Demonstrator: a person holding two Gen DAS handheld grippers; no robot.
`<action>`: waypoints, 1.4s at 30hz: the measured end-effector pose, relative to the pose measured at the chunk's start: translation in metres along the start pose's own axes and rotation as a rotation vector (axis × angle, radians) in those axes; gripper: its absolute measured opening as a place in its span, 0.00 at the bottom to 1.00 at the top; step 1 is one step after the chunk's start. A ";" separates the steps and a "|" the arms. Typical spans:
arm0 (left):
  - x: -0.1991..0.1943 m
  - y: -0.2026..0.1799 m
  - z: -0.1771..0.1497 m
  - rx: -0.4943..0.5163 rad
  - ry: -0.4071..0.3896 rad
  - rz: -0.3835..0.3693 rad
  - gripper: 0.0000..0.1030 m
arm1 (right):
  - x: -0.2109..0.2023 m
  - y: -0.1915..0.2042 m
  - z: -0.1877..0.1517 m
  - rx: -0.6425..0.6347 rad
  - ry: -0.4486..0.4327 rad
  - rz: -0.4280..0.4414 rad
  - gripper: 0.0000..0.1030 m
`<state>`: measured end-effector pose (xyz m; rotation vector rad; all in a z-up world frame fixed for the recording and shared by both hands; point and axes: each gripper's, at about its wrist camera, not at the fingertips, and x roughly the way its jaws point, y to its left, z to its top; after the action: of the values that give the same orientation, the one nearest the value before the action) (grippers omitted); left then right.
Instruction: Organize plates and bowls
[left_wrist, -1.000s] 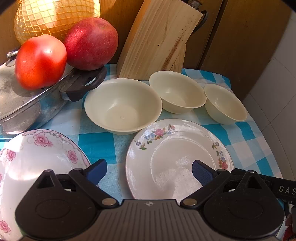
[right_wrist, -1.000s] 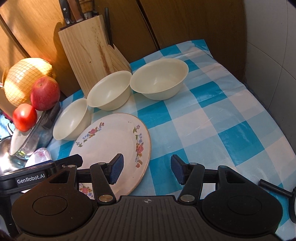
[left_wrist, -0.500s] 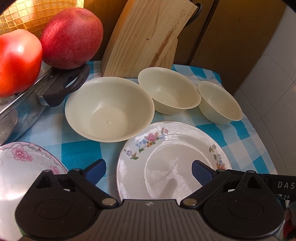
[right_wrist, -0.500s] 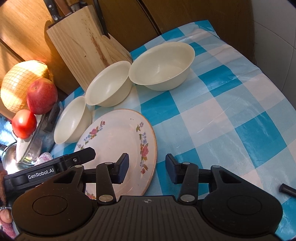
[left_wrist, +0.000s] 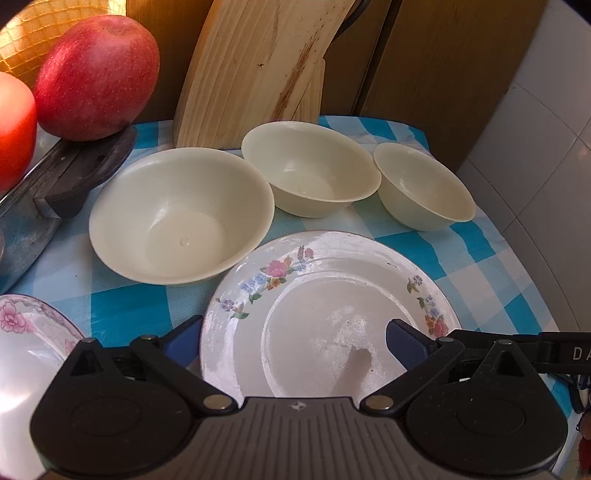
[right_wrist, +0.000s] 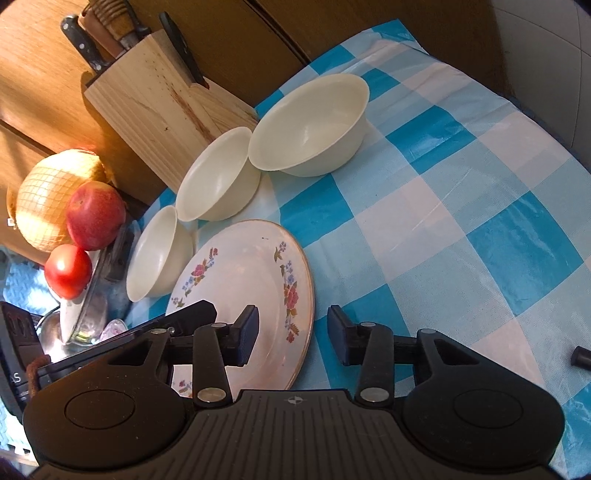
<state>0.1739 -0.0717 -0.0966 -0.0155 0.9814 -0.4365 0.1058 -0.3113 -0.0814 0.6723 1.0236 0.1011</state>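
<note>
Plate (right_wrist: 255, 280) rim between closing jaws

In the left wrist view three bowls stand in a row on the surface (left_wrist: 480, 266): the large bowl (left_wrist: 181, 218) left, the middle bowl (left_wrist: 310, 173), the small bowl (left_wrist: 421, 186) right. The knife block (left_wrist: 258, 70) stands behind them, the plate (left_wrist: 332, 314) before them. An apple (left_wrist: 96, 72) lies far left.

A blue-and-white checked tablecloth (right_wrist: 480, 206) covers the table. Brown wooden cabinet panels (right_wrist: 258, 33) run across eleven to one o'clock, white wall tiles (left_wrist: 546, 147) stand at three o'clock, and warm sunlight falls from ten o'clock.
</note>
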 end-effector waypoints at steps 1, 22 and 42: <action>0.000 -0.001 -0.001 0.004 -0.003 0.010 0.94 | 0.000 0.000 0.000 0.000 0.000 0.000 0.44; -0.009 -0.017 -0.020 0.075 -0.023 0.006 0.94 | -0.019 -0.010 -0.005 -0.055 0.004 -0.051 0.41; -0.006 -0.025 -0.016 0.045 -0.019 -0.032 0.94 | -0.016 -0.012 -0.011 -0.050 -0.057 -0.025 0.30</action>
<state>0.1496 -0.0889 -0.0952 0.0054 0.9535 -0.4872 0.0856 -0.3216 -0.0803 0.6139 0.9715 0.0852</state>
